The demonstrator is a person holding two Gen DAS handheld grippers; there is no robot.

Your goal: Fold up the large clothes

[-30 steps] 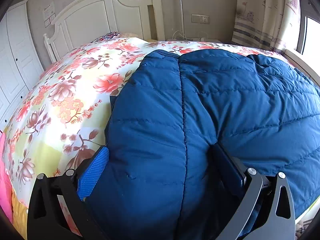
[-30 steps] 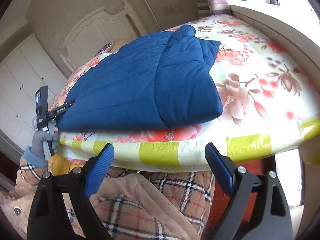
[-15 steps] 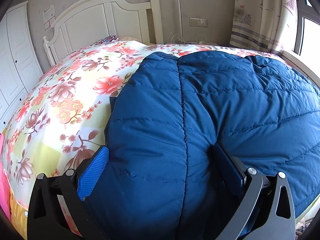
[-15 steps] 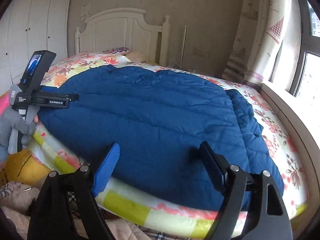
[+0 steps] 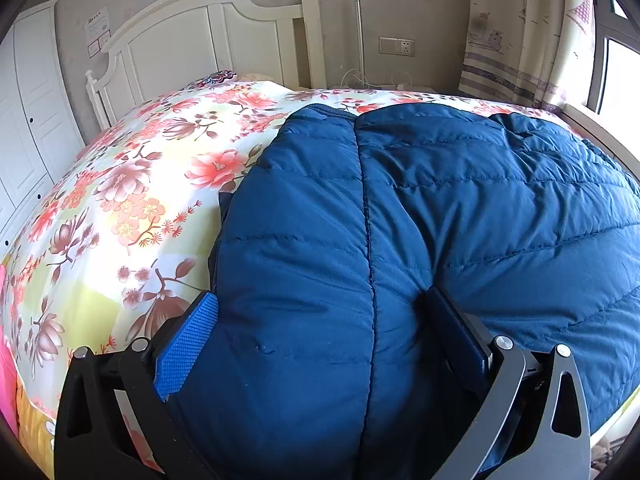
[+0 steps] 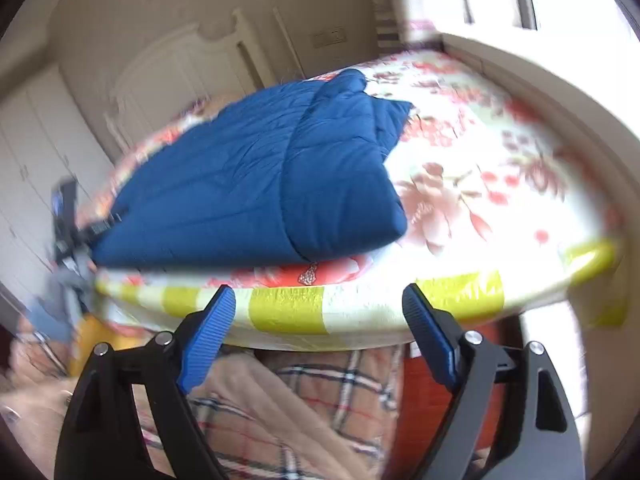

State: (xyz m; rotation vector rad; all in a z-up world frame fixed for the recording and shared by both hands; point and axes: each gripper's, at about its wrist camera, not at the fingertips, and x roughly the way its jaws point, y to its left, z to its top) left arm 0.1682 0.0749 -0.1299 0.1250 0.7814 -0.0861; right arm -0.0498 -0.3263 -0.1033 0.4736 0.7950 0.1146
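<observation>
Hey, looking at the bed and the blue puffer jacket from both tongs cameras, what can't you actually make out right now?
- Left wrist view: the near hem of the blue puffer jacket runs off the bottom edge, between the left tongs.
- Left wrist view: the jacket's far sleeve is cut off by the right edge.
- Right wrist view: motion blur smears the floral bedspread and the headboard.
- Right wrist view: the right tongs hang empty, with a blurred plaid fabric below.

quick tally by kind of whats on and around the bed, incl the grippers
Blue quilted jacket: 1
Floral bedspread: 1
White headboard: 1
Curtain: 1
Wall socket: 1
Grippers: 2, left gripper closed on the jacket, right gripper open and empty
Total: 7
</observation>
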